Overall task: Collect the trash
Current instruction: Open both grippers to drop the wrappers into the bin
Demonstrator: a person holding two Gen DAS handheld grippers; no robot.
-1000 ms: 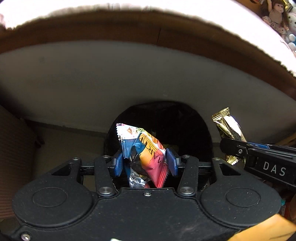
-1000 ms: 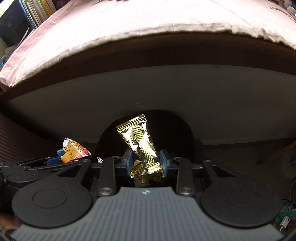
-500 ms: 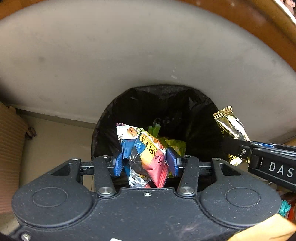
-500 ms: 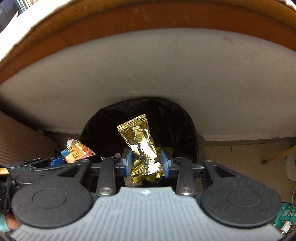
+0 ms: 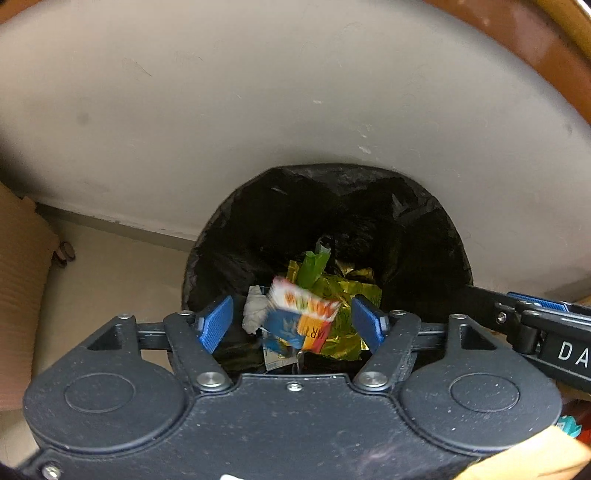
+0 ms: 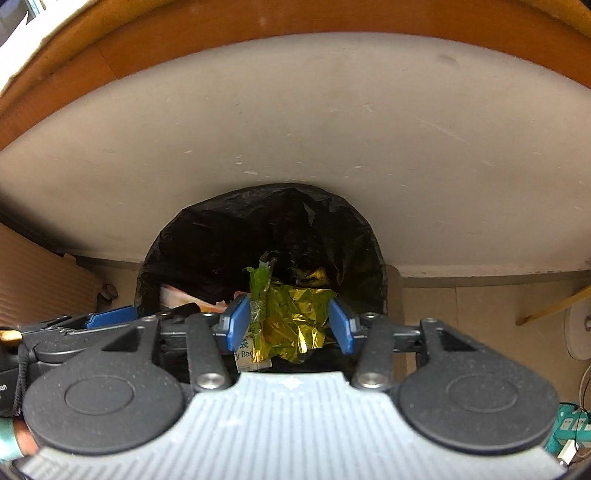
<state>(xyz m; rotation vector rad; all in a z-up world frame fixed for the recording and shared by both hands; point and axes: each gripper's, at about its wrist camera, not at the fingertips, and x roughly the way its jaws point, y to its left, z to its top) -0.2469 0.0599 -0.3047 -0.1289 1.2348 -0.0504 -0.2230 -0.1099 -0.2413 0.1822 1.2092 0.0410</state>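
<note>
A colourful snack wrapper [image 5: 301, 314], blurred and tilted, hangs free between the spread blue pads [image 5: 216, 324] of the left tool [image 5: 295, 325], touching neither of them, directly above the mouth of a bin lined with a black bag [image 5: 258, 221]. Below the wrapper, inside the bin, lie crumpled gold foil [image 5: 347, 295], a scrap of green film [image 5: 312, 267] and a wad of grey-white paper [image 5: 255, 310].

The left tool stands released, its jaws wide apart and gripping nothing. The right tool [image 6: 290, 325], hovering over the same bin, is likewise released, its blue pads [image 6: 234, 325] parted and bare; seen through the gap, gold foil [image 6: 295, 317] and green film [image 6: 260, 288] rest on the heap inside the black liner [image 6: 207, 236]. In the right wrist view, a pale edge of the colourful wrapper [image 6: 173, 297] shows at the bin's left side, just above the left tool's body [image 6: 110, 315]. In the left wrist view, the right tool's black arm [image 5: 535, 325] reaches in toward the bin's right rim.

Behind the bin rises a grey, scuffed panel [image 5: 258, 110], topped by a brown wooden edge [image 6: 258, 22]. Pale floor [image 5: 110, 277] spreads left of the bin, where a ribbed tan object [image 6: 40, 284] stands against the panel.
</note>
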